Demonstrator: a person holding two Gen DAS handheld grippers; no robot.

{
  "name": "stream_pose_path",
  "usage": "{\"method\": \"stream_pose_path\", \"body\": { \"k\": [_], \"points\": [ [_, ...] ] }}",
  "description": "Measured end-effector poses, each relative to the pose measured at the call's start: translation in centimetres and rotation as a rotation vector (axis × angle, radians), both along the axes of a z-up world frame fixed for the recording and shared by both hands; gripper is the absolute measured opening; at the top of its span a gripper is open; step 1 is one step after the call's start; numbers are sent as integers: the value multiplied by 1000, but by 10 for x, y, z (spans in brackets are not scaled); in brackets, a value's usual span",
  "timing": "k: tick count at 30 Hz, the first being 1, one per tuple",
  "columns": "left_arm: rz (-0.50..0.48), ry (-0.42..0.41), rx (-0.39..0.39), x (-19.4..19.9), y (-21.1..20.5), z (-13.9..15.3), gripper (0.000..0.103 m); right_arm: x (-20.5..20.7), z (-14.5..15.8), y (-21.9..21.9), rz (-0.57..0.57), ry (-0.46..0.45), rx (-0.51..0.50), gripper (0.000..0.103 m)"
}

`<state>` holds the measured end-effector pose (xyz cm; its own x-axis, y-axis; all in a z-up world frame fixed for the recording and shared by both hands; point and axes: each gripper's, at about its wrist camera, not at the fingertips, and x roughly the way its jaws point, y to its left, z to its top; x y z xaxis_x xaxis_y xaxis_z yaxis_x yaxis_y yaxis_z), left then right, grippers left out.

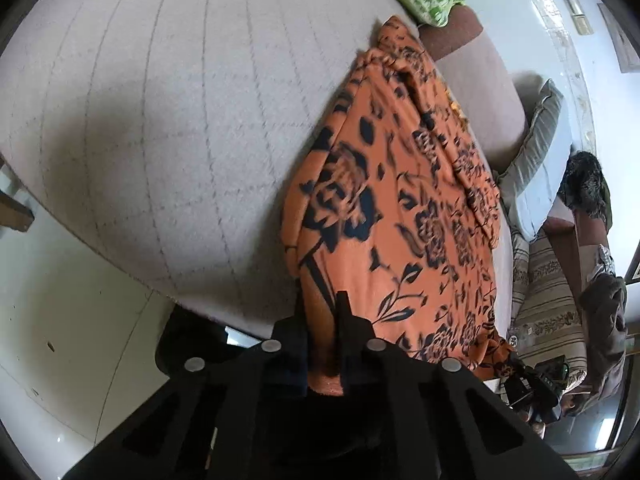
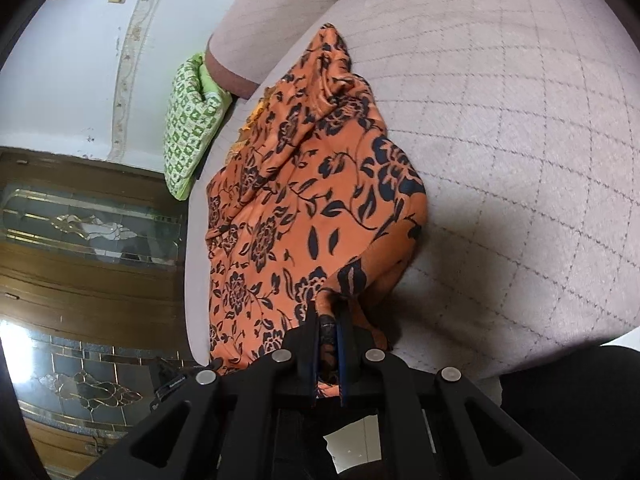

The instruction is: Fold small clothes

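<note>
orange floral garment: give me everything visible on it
The orange garment is thin, soft-looking fabric printed with black flowers, leaves and vines. It lies crumpled lengthwise on the quilted beige cushion, bunched into folds at its far end, not yet neatly folded. A yellowish fringe peeks out along one edge. The left gripper is shut on one near corner and the right gripper is shut on the other. A green patterned pillow sits near it; contact is unclear.
</note>
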<state>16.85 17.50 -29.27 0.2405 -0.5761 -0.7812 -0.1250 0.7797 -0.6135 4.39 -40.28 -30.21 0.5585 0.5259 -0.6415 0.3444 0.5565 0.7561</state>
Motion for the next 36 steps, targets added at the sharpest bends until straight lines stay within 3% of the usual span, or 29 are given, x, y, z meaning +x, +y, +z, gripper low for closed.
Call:
{"method": "stream_pose_path", "body": {
  "k": [8,14,18,20,21,23,25,27,31,36],
  "points": [
    [-2,-126,-36,51,-4,69,9,20,42,-14,-12,-121,21,7],
    [11,-221,-33,131,-22,124,8,79,69,-35,-69,-218,30,7],
    [11,-223,2,186,-40,134,8,133,63,-47,-110,-219,47,7],
    [-12,-219,1,190,-47,130,9,157,54,-50,-132,-208,48,7],
    [-30,-208,31,185,-49,125,11,162,49,-50,-138,-205,55,7],
    [-56,-167,110,170,-50,112,35,164,36,-49,-139,-201,74,7],
    [-58,-119,168,139,-34,90,43,158,17,-50,-141,-173,70,7],
    [-37,-73,191,107,-14,71,44,144,-3,-54,-164,-140,86,7],
    [47,26,158,44,22,36,61,118,-22,-62,-213,-113,131,7],
    [84,48,85,6,19,13,61,89,-21,-59,-236,-169,141,7]
  ]
}}
